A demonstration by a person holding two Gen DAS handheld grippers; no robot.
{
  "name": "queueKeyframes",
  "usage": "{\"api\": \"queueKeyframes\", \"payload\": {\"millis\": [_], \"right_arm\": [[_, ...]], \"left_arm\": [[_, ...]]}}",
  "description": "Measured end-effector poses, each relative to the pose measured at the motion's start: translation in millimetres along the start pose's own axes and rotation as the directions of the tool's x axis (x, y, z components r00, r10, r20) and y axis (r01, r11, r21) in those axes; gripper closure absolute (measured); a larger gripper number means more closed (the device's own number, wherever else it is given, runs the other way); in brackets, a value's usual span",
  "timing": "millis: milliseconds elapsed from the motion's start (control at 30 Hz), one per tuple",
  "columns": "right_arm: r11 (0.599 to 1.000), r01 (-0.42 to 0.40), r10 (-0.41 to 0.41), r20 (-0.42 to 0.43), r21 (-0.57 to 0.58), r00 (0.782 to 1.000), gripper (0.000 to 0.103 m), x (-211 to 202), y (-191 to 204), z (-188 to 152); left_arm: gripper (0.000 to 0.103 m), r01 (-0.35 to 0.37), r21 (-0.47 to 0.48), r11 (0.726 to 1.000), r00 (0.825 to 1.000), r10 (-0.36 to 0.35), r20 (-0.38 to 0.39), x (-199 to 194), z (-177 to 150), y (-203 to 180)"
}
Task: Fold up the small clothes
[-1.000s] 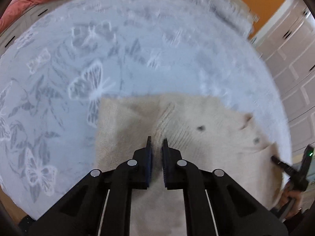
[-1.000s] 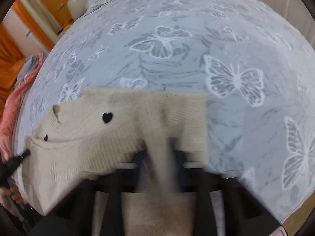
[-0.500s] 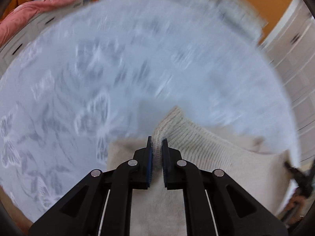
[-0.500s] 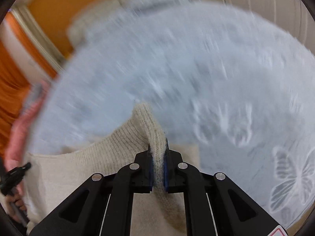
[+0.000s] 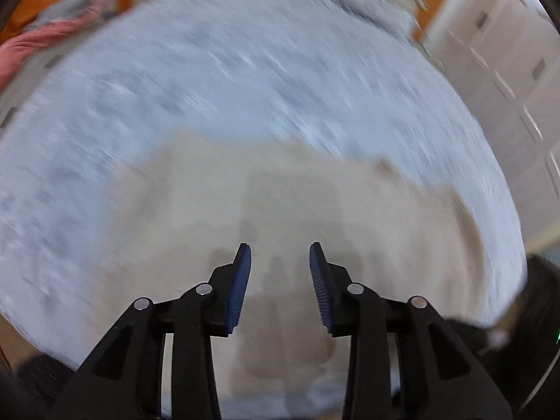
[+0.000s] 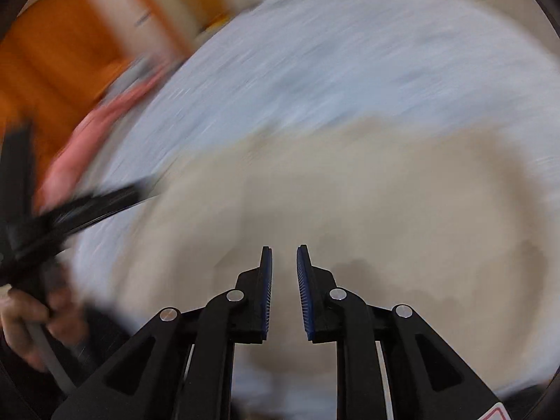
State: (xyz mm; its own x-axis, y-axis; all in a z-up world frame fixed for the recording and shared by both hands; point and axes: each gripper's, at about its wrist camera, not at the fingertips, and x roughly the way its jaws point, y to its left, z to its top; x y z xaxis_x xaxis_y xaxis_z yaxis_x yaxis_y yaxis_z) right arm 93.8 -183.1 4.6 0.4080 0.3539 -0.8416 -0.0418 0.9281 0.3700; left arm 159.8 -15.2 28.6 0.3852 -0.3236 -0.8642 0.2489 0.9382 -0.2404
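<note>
A cream knitted sweater (image 5: 315,210) lies on the pale blue butterfly-print bedspread (image 5: 245,80), blurred by motion; it also shows in the right wrist view (image 6: 367,203). My left gripper (image 5: 280,255) is open and empty above the sweater. My right gripper (image 6: 284,255) is open with a narrower gap, empty, also above the sweater. The left gripper and the hand holding it appear at the left of the right wrist view (image 6: 52,217).
A pink cloth (image 5: 38,42) lies at the bed's far left edge, also in the right wrist view (image 6: 80,147). White cabinet doors (image 5: 507,80) stand to the right. An orange wall (image 6: 52,59) is behind the bed.
Both grippers were shut on the sweater's knitted edge and lifting it; now both have opened and let go. The sweater lies below them, and both views are swinging fast.
</note>
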Motion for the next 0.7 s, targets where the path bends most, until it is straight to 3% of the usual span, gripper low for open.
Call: {"api": "queueKeyframes", "payload": {"millis": [100,200,267,300,367,400,467,500,567,600,633,700], "right_arm": [[0.998,0.054,-0.055,-0.024,-0.035,0.998,0.1,9,2,-18],[0.985,0.104,-0.102,-0.022,0.138,0.995,0.103,-27,-72,-34],[0.946,0.223,-0.22,-0.037,0.237,0.975,0.103,-56,-121,-50],[0.914,0.279,-0.277,-0.051,0.294,0.96,0.103,-73,-147,-61],[0.86,0.258,-0.259,-0.059,0.44,0.964,0.101,-99,-182,-76],[0.837,0.288,-0.294,-0.062,0.465,0.954,0.096,-112,-189,-79],[0.831,0.314,-0.335,-0.038,0.459,0.941,0.087,-127,-189,-80],[0.825,0.318,-0.346,-0.026,0.467,0.938,0.08,-134,-188,-81],[0.82,0.253,-0.296,0.002,0.513,0.955,0.059,-141,-185,-90],[0.811,0.23,-0.273,0.001,0.538,0.962,0.046,-139,-186,-94],[0.803,0.218,-0.257,-0.008,0.555,0.966,0.044,-135,-185,-99],[0.805,0.249,-0.283,-0.02,0.538,0.959,0.043,-131,-179,-100]], "left_arm": [[0.068,-0.068,0.02,0.997,0.996,0.069,-0.051,11,-25,2],[0.068,-0.161,-0.011,0.987,0.983,0.159,-0.096,10,-43,44],[0.068,-0.217,-0.029,0.976,0.971,0.212,-0.109,2,-59,82],[0.071,-0.217,-0.037,0.975,0.971,0.212,-0.112,-2,-65,94],[0.071,-0.198,-0.089,0.976,0.975,0.188,-0.117,-16,-80,119],[0.071,-0.212,-0.108,0.971,0.972,0.198,-0.126,-20,-85,125],[0.073,-0.19,-0.165,0.968,0.979,0.174,-0.107,-29,-87,131],[0.068,-0.162,-0.204,0.965,0.985,0.148,-0.085,-35,-89,130],[0.045,-0.116,-0.282,0.952,0.993,0.105,-0.052,-43,-95,132],[0.022,-0.105,-0.326,0.94,0.994,0.096,-0.043,-41,-96,133],[0.013,-0.117,-0.39,0.913,0.993,0.107,-0.047,-40,-101,138],[0.013,-0.092,-0.481,0.872,0.996,0.078,-0.049,-35,-108,147]]}}
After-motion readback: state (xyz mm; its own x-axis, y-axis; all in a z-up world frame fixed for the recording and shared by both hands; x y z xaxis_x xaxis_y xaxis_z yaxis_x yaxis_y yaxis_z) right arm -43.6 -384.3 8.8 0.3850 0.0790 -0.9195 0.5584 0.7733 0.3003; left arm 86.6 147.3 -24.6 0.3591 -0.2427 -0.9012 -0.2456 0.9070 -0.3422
